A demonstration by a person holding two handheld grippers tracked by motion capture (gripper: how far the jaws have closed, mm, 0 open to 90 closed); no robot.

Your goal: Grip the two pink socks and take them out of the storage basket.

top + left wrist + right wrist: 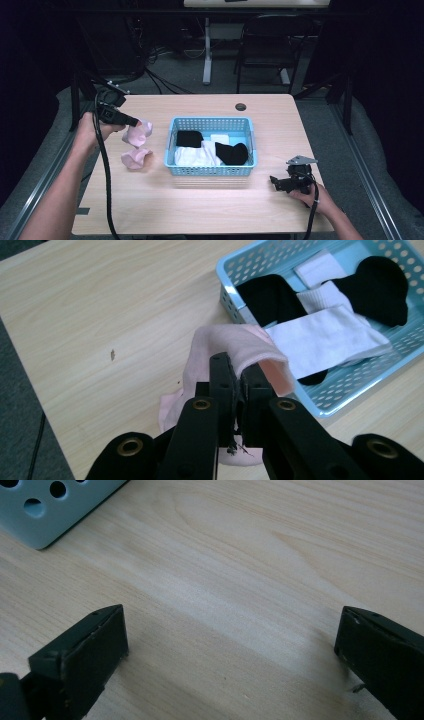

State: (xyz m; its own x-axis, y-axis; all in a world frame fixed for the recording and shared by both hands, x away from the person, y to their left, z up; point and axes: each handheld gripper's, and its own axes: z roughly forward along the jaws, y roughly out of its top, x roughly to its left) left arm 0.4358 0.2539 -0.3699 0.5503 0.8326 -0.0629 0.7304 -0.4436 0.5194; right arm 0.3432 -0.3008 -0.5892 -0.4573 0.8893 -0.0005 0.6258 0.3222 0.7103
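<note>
My left gripper (134,121) is shut on a pink sock (139,132) and holds it above the table's left side, just left of a light blue basket (210,171). The sock's lower part (135,158) lies bunched on the wood. In the left gripper view the jaws (239,371) pinch the pink sock (235,342), with the basket (226,271) beyond them. Inside it lie black socks (380,280) and white socks (325,337). My right gripper (274,182) rests low near the table's front right. Its jaws (230,650) stand wide open over bare wood.
A round cable hole (241,106) sits near the table's far edge. Behind the table stand a black chair (270,40) and a desk leg among cables. A corner of the basket (45,510) lies ahead of the right gripper.
</note>
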